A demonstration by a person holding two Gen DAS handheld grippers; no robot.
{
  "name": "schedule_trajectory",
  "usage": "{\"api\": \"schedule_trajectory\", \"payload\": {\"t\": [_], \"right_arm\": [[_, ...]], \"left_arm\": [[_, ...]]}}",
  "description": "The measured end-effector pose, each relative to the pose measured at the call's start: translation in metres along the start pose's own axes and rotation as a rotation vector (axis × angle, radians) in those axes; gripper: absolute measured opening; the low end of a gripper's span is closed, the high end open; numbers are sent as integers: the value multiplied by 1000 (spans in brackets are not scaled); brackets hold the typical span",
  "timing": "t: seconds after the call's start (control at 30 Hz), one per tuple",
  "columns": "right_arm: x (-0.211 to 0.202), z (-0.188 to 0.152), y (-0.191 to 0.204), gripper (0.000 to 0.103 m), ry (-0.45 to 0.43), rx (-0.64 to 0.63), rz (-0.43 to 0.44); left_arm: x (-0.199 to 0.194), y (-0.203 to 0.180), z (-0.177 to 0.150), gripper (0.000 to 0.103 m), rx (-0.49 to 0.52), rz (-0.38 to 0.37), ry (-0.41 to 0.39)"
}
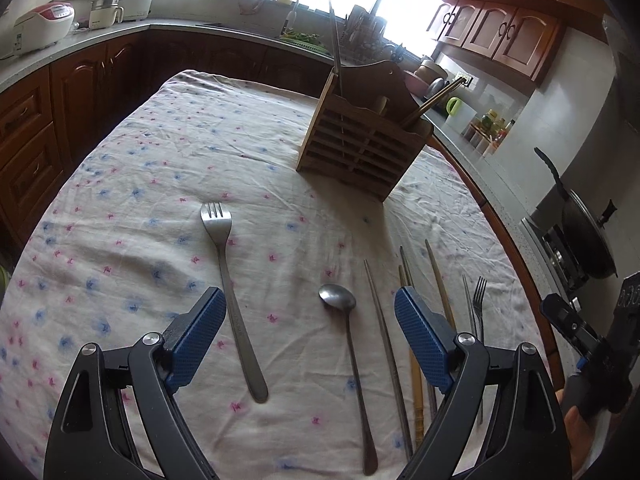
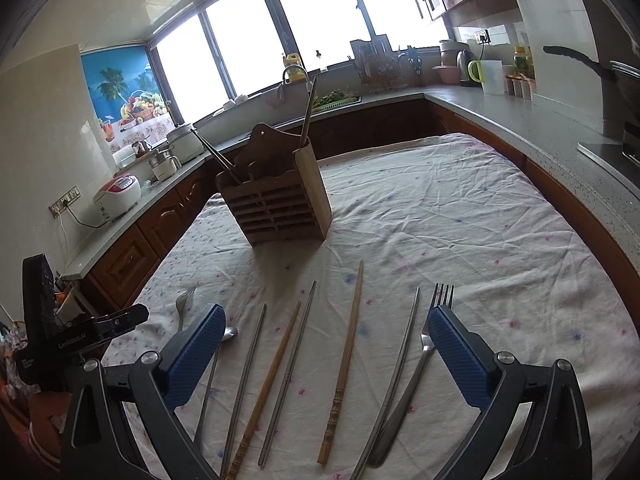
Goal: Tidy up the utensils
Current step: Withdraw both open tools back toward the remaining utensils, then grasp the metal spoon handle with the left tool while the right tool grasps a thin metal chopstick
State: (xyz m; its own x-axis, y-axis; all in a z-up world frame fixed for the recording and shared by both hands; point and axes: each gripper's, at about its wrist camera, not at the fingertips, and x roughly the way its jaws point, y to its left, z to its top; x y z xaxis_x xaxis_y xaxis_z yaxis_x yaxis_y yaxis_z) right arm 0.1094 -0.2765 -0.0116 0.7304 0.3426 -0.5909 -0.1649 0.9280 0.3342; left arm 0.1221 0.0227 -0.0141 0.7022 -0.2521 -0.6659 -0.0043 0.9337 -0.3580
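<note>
A wooden slatted utensil holder (image 1: 362,148) (image 2: 280,204) stands on the flowered tablecloth (image 1: 160,168), with a few chopsticks sticking out of it. Loose on the cloth lie a large fork (image 1: 230,284), a long spoon (image 1: 344,320), metal chopsticks (image 1: 386,344) (image 2: 288,376), wooden chopsticks (image 2: 346,360) (image 2: 266,388) and a smaller fork (image 2: 424,352). My left gripper (image 1: 306,316) is open above the spoon and the large fork's handle. My right gripper (image 2: 326,332) is open over the chopsticks, the small fork by its right finger.
Kitchen counters (image 2: 520,116) with wooden cabinets wrap round the table. On them are a rice cooker (image 1: 38,26), pots, a kettle (image 2: 464,66) and jars. A wok (image 1: 588,232) sits on the stove at the right. The other hand-held gripper (image 2: 80,336) shows at the left edge.
</note>
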Motion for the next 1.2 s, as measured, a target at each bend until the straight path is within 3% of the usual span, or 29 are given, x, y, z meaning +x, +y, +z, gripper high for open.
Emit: {"api": "schedule_trajectory", "payload": {"t": [0.8,1.0,1.2], "right_arm": [[27,-3,-15,101,59,21,-29],[39,-2,-20,91,92,27,-38],[55,-1,-25,70,140,41,-33]], "left_arm": [[39,-28,-11,88,91,-4,158],[50,-33,-10,79,111,-16,197],[62,-36,-10,64,117,-30,236]]}}
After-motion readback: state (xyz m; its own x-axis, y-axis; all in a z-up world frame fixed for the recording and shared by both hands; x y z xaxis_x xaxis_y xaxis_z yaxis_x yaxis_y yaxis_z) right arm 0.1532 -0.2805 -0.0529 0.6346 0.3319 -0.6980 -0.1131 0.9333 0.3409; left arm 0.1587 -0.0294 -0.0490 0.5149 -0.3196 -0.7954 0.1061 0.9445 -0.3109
